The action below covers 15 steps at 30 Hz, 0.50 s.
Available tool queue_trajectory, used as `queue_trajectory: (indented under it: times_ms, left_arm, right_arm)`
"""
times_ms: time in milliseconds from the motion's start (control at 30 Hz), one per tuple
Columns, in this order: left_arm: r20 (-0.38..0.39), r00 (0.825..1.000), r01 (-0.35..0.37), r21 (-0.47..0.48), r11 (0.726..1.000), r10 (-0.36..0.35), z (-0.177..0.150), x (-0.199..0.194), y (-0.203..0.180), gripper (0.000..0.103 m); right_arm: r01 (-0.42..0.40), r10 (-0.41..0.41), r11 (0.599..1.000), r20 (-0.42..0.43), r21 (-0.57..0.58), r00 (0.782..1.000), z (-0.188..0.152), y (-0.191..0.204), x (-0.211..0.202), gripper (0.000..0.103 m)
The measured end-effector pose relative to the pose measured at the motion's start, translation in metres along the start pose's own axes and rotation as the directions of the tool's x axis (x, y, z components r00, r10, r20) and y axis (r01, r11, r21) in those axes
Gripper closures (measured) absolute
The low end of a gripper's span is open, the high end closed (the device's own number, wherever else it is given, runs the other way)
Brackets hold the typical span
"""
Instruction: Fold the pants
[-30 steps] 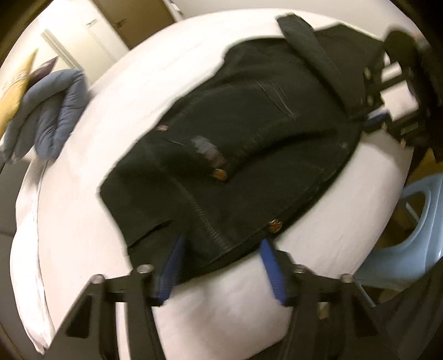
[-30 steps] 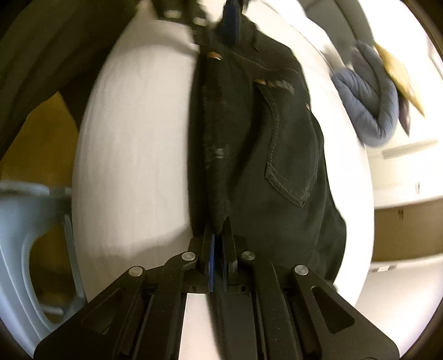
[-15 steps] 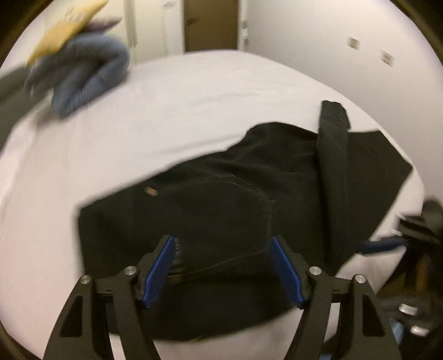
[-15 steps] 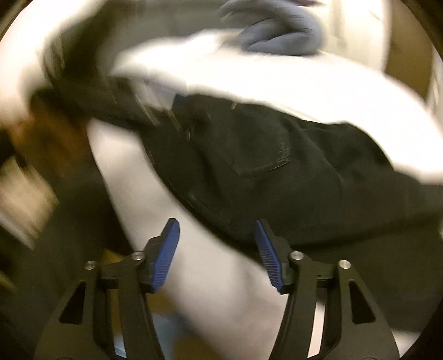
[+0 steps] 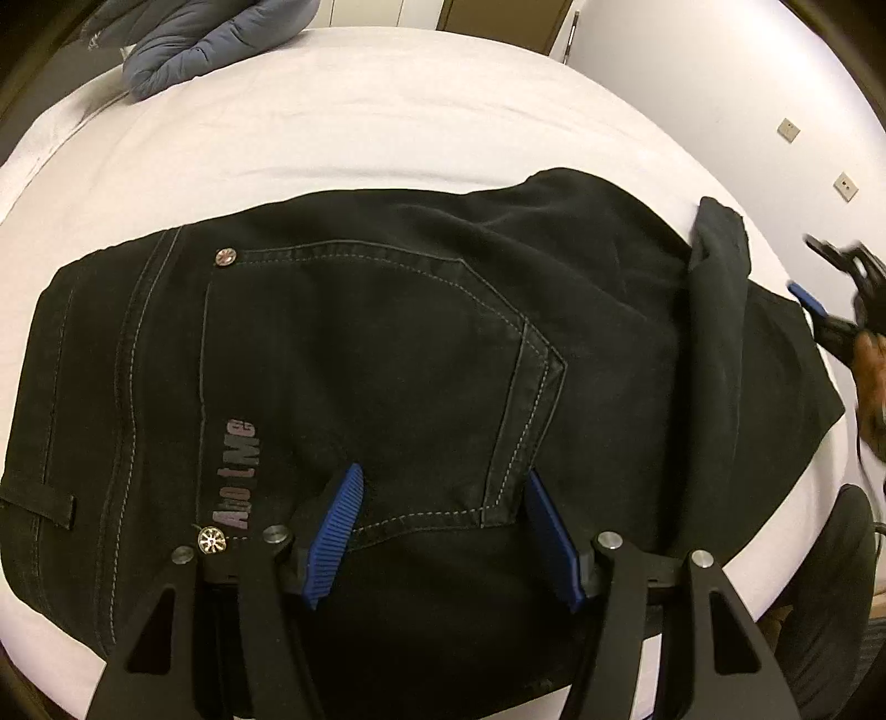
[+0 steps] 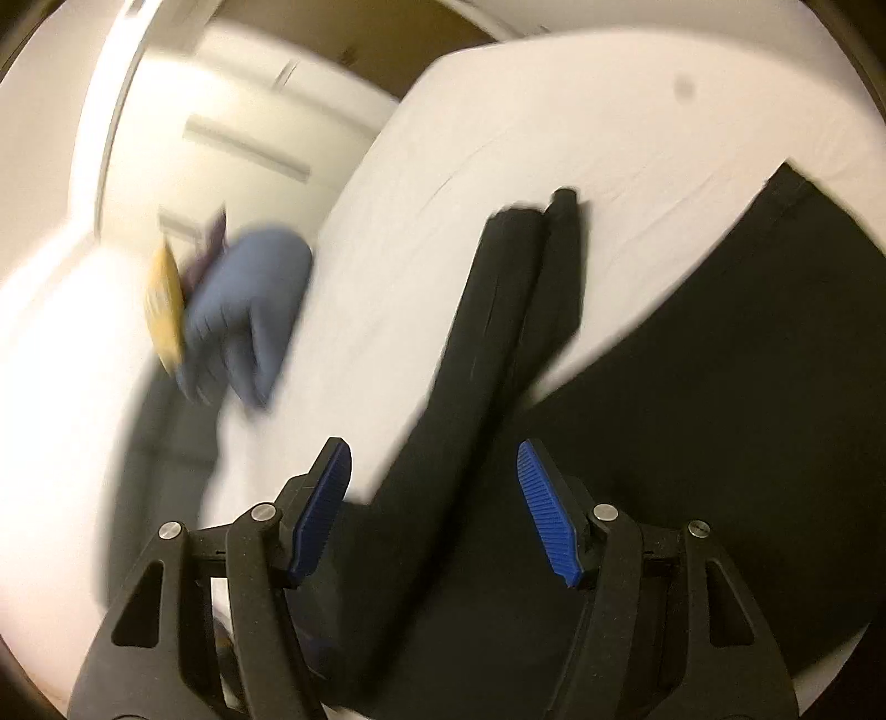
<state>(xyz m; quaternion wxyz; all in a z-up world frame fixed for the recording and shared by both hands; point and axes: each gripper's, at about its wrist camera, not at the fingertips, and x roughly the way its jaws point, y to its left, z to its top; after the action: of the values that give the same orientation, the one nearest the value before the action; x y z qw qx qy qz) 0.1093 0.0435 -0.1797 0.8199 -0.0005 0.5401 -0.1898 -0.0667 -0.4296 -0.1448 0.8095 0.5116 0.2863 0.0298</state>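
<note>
Black jeans (image 5: 387, 354) lie folded on the white bed (image 5: 343, 133), back pocket up, waistband at the left. A narrow folded strip of leg (image 5: 714, 310) lies across the right part. My left gripper (image 5: 443, 531) is open just above the pocket's lower edge, holding nothing. My right gripper (image 6: 434, 509) is open over the dark strip of leg (image 6: 498, 332), holding nothing. It also shows at the right edge of the left wrist view (image 5: 830, 310).
A blue padded jacket (image 5: 205, 39) lies at the far left of the bed; it also shows in the right wrist view (image 6: 243, 310) with a yellow packet (image 6: 163, 304) beside it. A wall with sockets (image 5: 786, 130) is behind the bed.
My right gripper was shut on the jeans' edge a second ago and has let go and opened. Both grippers have swung round over the jeans. The left stays open.
</note>
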Motion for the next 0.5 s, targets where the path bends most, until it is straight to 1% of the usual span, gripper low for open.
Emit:
queue_trajectory:
  times_ms: [67, 100, 133, 167, 267, 400, 433, 467, 500]
  left_arm:
    - [-0.002, 1.0, 0.019, -0.023, 1.0, -0.019, 0.001, 0.001, 0.002, 0.041]
    - [-0.002, 1.0, 0.028, -0.032, 0.999, -0.028, 0.001, 0.001, 0.005, 0.041]
    - [-0.004, 0.999, 0.032, -0.034, 0.999, -0.033, 0.001, 0.0, 0.007, 0.041]
    - [-0.006, 0.999, 0.033, -0.033, 0.999, -0.033, 0.001, 0.0, 0.008, 0.041]
    - [-0.007, 1.0, 0.029, -0.032, 0.999, -0.029, 0.002, 0.002, 0.007, 0.041]
    - [-0.004, 0.999, 0.035, -0.04, 0.999, -0.035, 0.003, 0.003, 0.005, 0.041]
    - [-0.003, 0.999, 0.036, -0.039, 0.999, -0.036, 0.002, 0.001, 0.008, 0.041]
    - [-0.002, 0.999, 0.036, -0.037, 0.999, -0.036, -0.001, -0.003, 0.014, 0.041]
    - [-0.002, 0.999, 0.035, -0.034, 0.999, -0.035, -0.002, -0.003, 0.014, 0.041]
  right_arm:
    - [0.01, -0.012, 0.996, 0.022, 0.083, 1.0, 0.027, -0.019, 0.016, 0.048]
    - [-0.004, 0.0, 0.993, 0.031, 0.119, 1.0, 0.04, -0.028, 0.025, 0.049]
    - [-0.01, 0.004, 0.99, 0.039, 0.142, 0.999, 0.05, -0.034, 0.032, 0.049]
    - [0.005, -0.012, 0.986, 0.041, 0.165, 0.999, 0.062, -0.041, 0.041, 0.049]
    - [0.014, -0.022, 0.982, 0.04, 0.19, 0.999, 0.09, -0.051, 0.063, 0.051]
    - [0.003, -0.009, 0.986, 0.032, 0.169, 0.999, 0.118, -0.049, 0.09, 0.053]
    - [0.009, -0.013, 0.987, 0.025, 0.16, 1.0, 0.119, -0.046, 0.099, 0.053]
    - [0.013, -0.016, 0.988, 0.016, 0.153, 1.0, 0.127, -0.045, 0.108, 0.053]
    - [0.022, -0.023, 0.989, 0.005, 0.148, 1.0, 0.121, -0.039, 0.118, 0.054]
